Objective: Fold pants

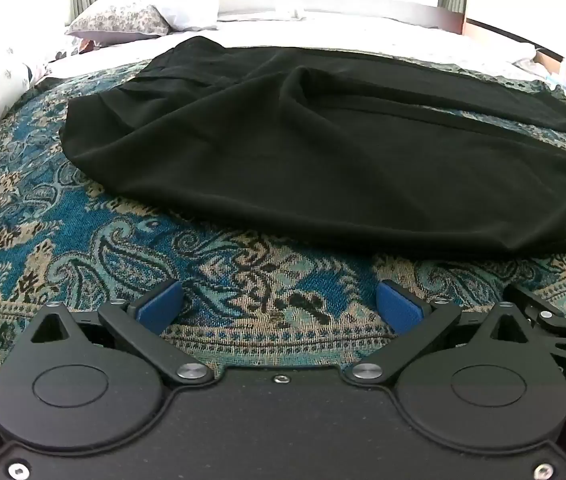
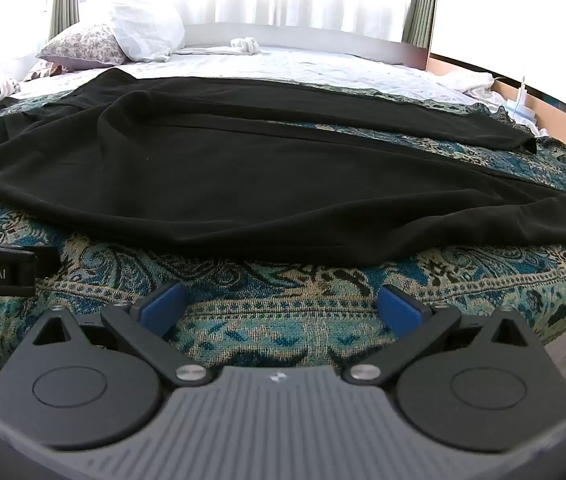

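Black pants (image 1: 303,148) lie spread on a blue paisley bedspread (image 1: 83,240), waistband at the far left, both legs running to the right. They also show in the right wrist view (image 2: 243,176), with a strip of bedspread between the two legs at the right. My left gripper (image 1: 281,306) is open and empty, above the bedspread short of the pants' near edge. My right gripper (image 2: 281,306) is open and empty, also short of the near edge. The right gripper's edge shows at the left wrist view's right side (image 1: 563,316).
Pillows (image 2: 115,40) lie at the far left of the bed by bright curtains. White sheet (image 2: 323,68) covers the far half of the bed. A wooden bed frame and small items (image 2: 523,108) sit at the far right. The bedspread's front edge drops off near my grippers.
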Demonstrator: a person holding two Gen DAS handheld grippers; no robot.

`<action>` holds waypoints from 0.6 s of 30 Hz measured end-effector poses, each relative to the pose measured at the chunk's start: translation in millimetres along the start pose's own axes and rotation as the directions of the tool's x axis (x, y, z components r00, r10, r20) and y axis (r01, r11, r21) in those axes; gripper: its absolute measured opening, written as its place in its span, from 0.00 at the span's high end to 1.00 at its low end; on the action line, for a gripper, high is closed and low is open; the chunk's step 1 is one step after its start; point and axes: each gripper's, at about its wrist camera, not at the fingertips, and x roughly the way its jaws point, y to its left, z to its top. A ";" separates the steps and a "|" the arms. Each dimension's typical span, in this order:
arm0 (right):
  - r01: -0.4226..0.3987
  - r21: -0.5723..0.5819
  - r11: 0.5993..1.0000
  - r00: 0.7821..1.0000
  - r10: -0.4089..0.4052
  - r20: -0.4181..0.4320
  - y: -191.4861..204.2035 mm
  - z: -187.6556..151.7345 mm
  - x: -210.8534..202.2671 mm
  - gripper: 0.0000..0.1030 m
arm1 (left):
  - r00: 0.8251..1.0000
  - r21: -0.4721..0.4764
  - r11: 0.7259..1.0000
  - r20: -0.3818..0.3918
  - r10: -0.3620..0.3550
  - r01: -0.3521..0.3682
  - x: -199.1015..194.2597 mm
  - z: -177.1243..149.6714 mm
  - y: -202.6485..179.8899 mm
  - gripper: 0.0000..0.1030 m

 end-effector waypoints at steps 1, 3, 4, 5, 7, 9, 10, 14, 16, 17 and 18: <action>0.000 0.000 1.000 1.000 0.000 0.000 0.0 0.0 0.0 0.00 | 1.000 -0.003 1.000 0.000 -0.003 0.003 0.0 0.0 0.0 0.00; -0.001 0.001 1.000 1.000 0.001 0.000 0.0 0.0 0.0 0.00 | 1.000 -0.007 1.000 -0.001 -0.006 0.006 -0.1 0.2 0.5 0.00; -0.001 0.001 1.000 1.000 0.001 0.000 0.0 0.0 0.0 0.00 | 1.000 -0.007 1.000 0.000 -0.006 0.006 -0.2 0.2 0.3 0.00; -0.001 0.001 1.000 1.000 0.001 0.000 0.0 0.0 0.0 0.00 | 1.000 -0.007 1.000 0.000 -0.006 0.006 -0.3 0.3 0.3 0.00; -0.001 0.002 1.000 1.000 0.001 0.000 -0.2 -0.2 -0.1 0.00 | 1.000 -0.009 1.000 0.000 -0.006 0.006 -0.5 0.4 0.3 0.00; 0.000 0.000 1.000 1.000 0.000 -0.001 0.0 -0.1 -0.1 0.00 | 1.000 -0.009 1.000 -0.003 -0.007 0.007 -0.5 0.7 0.2 0.00; 0.000 0.000 1.000 1.000 0.000 -0.001 0.1 0.0 0.0 0.00 | 1.000 -0.010 1.000 -0.004 -0.008 0.008 -0.9 -0.7 0.4 0.00; 0.000 0.000 1.000 1.000 0.000 0.000 0.2 0.0 0.0 0.00 | 1.000 -0.011 1.000 -0.005 -0.009 0.009 0.6 -0.5 3.7 0.00; 0.000 -0.001 1.000 1.000 0.000 0.000 0.2 0.1 0.0 0.00 | 1.000 -0.011 1.000 -0.003 -0.009 0.009 0.9 -0.4 5.8 0.00; 0.001 -0.001 1.000 1.000 -0.001 0.000 0.3 0.3 0.0 0.00 | 1.000 -0.011 1.000 -0.002 -0.009 0.009 0.9 -1.5 5.6 0.00; 0.000 0.000 1.000 1.000 0.000 0.000 0.2 0.3 0.0 0.00 | 1.000 -0.009 1.000 -0.005 -0.007 0.007 1.3 -0.7 4.1 0.00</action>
